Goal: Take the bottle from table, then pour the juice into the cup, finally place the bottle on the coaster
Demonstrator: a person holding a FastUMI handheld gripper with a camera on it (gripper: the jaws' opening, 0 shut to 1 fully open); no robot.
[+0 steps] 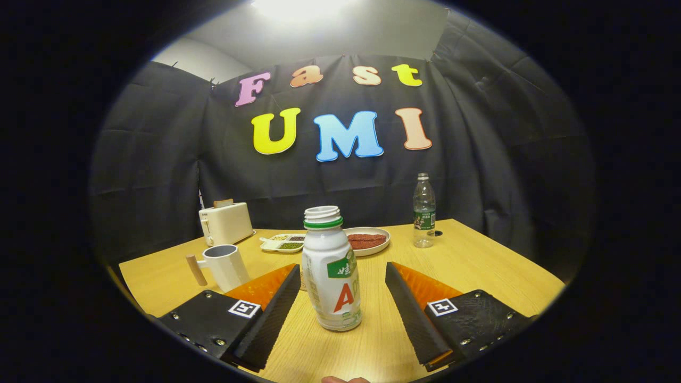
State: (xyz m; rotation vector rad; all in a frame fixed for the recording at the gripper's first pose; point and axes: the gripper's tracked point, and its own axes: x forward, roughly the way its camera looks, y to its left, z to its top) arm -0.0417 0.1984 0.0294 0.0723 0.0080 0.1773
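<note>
While the gripper (343, 290) is holding its fingers (276, 308) spread, the uncapped bottle (331, 268) is standing upright on the worktop (479, 266) between them, touching neither; the cup (223, 265) is sitting beyond the left finger.

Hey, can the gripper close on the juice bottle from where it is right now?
Probably yes. The bottle stands upright between the open fingers of the gripper, with a gap on each side and nothing in between. The cup sits off to the side, beyond the fingers.
</note>
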